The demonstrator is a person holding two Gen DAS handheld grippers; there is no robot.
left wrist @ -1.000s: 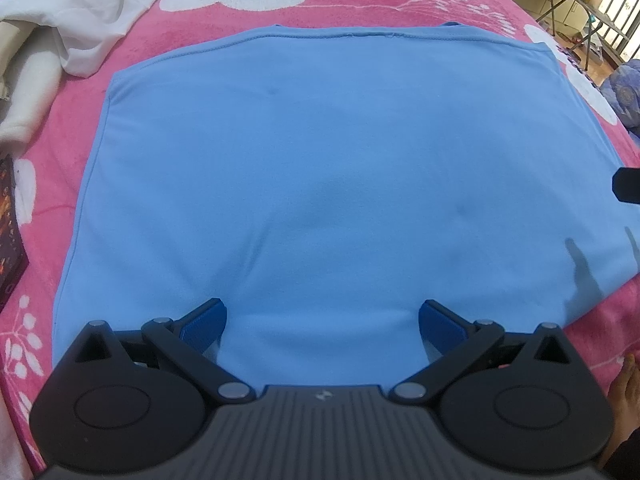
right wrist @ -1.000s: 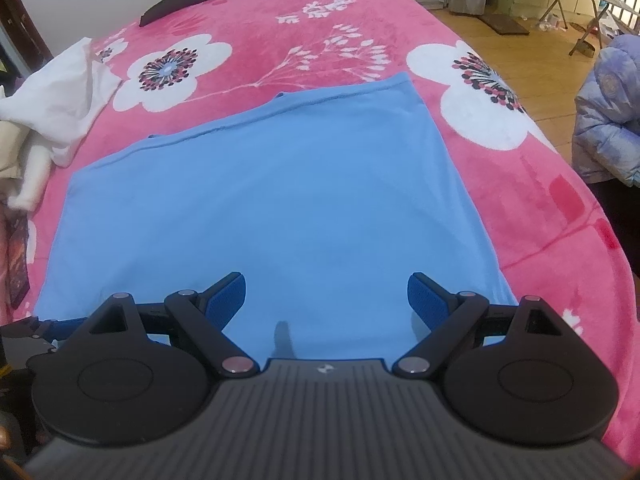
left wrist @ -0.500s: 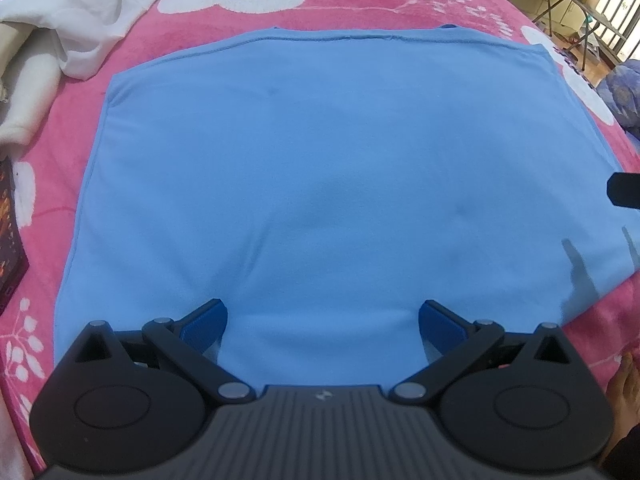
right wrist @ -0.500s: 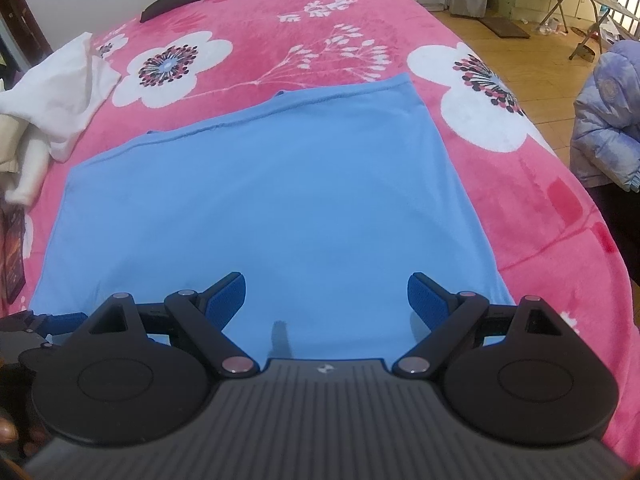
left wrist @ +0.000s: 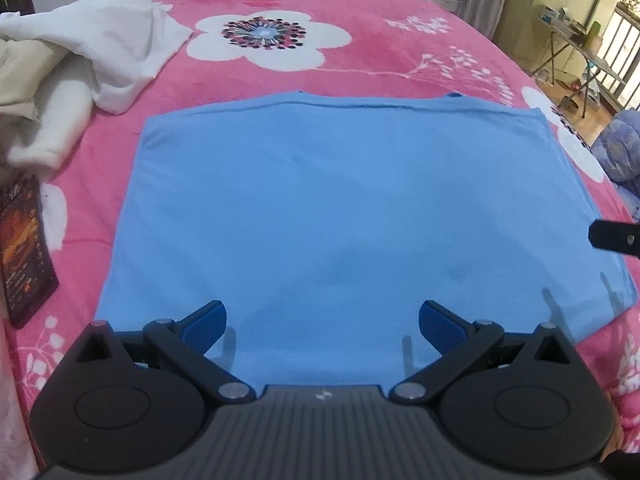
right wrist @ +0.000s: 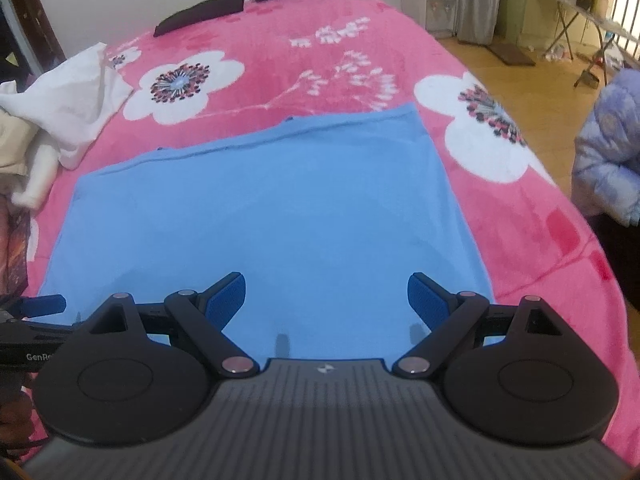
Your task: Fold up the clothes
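While both grippers hang over its near edge, blue garment (left wrist: pixel 344 208) lies flat, folded to a rectangle, on pink floral blanket (left wrist: pixel 360 60). Left gripper (left wrist: pixel 322 326) jaws wide apart, nothing between, pads clear of the cloth. Right gripper (right wrist: pixel 326 300) same: wide, gripping nothing. White clothes pile (left wrist: pixel 80 56) far left, apart from garment. Dark booklet (left wrist: pixel 24 248) at left edge.
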